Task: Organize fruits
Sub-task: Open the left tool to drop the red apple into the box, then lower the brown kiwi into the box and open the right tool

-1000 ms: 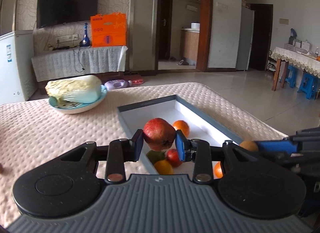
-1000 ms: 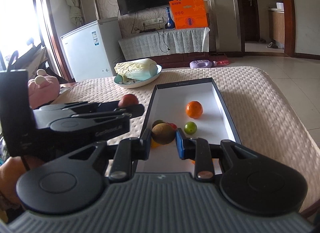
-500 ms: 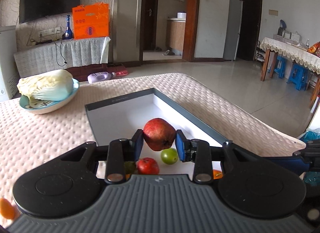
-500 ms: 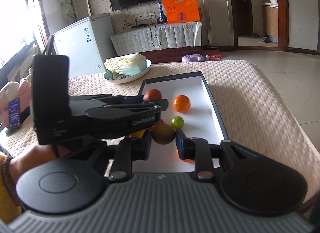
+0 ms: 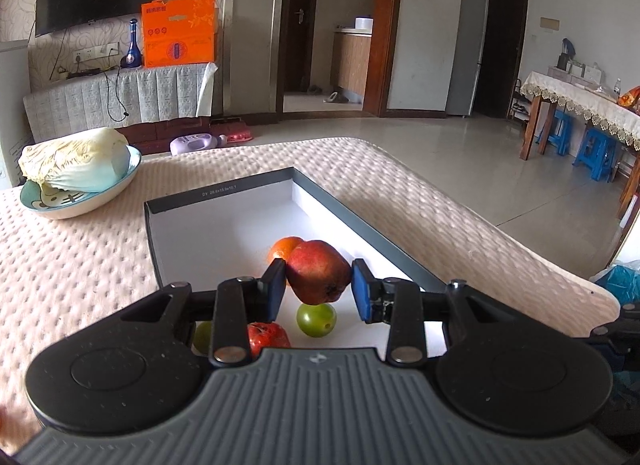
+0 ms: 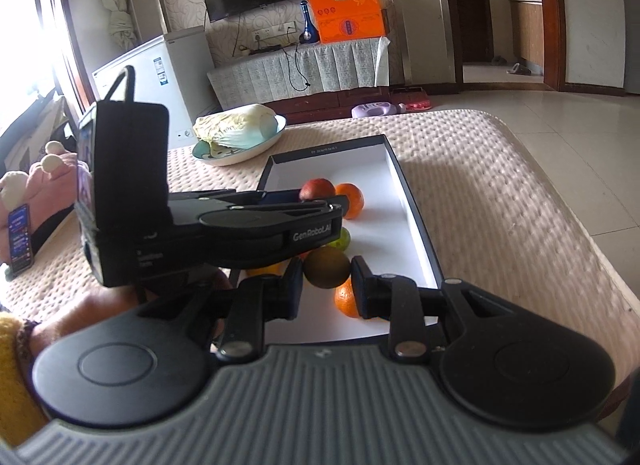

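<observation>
Left wrist view: left gripper (image 5: pixel 319 284) clamps a dark red pomegranate-like fruit (image 5: pixel 318 277) above the shallow white-lined dark-rimmed box (image 5: pixel 224 195); small green round fruit (image 5: pixel 315 319) below it.
Right wrist view: right gripper (image 6: pixel 326 275) pinches a brown oval kiwi-like fruit (image 6: pixel 326 267) above the box's near end, orange tangerine (image 6: pixel 347 300) just beneath.

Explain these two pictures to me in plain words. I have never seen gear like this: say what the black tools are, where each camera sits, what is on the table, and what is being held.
No robot here: a person holds a hand-operated two-finger gripper in each hand, with a camera on each looking forward along its fingers. The left view shows the left gripper shut on a red pomegranate. The right view shows the right gripper shut on a brown kiwi, with the left tool reaching in beside it. Both hang over a shallow white box on the padded table. In the box lie oranges, a green fruit and a red one. Behind it, a napa cabbage rests in a bowl.
</observation>
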{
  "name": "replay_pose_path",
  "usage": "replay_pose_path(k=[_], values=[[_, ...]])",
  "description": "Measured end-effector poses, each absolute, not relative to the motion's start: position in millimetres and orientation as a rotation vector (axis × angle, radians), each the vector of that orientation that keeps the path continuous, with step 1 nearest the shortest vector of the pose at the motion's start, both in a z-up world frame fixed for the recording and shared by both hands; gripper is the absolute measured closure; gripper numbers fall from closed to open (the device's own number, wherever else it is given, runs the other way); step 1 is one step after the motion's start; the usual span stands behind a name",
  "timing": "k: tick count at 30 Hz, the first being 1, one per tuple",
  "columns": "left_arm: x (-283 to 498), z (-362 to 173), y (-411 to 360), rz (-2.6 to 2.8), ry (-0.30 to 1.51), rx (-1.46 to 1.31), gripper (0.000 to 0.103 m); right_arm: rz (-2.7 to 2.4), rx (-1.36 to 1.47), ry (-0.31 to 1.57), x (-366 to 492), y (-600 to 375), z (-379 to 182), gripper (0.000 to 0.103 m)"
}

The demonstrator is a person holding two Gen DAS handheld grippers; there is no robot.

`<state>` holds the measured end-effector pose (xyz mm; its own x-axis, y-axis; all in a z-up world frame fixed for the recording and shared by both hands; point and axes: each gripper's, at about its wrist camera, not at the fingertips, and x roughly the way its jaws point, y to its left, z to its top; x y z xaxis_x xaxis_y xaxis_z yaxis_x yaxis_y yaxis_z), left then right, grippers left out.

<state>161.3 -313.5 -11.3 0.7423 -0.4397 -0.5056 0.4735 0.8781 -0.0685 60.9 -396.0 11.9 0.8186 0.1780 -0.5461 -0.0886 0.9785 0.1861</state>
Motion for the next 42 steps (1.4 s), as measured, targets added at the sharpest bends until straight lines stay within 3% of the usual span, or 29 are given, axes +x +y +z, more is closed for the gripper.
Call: replay_pose_path(k=[6,8,10,33,42], values=[[160,-8,-303,-0.501,0.514,0.047,0.061,0.147,0.158,0.593,62,-395,12,0.074],[157,-6,-302,-0.496,0.501,0.034,0.042,0.146,0.159,0.596,64,-396,10,0.074],[154,-4,-301,-0.488,0.474,0.037,0.037,0.143,0.162,0.601,66,-395,9,0.074],[123,28,-195,-0.349,0.368,-0.034,0.033,0.078,0.197,0.666,119,-358,-18,0.074],[71,56,-123,-0.288,0.372,-0.021,0.031,0.017,0.193,0.707,133,-347,-29,0.073]])
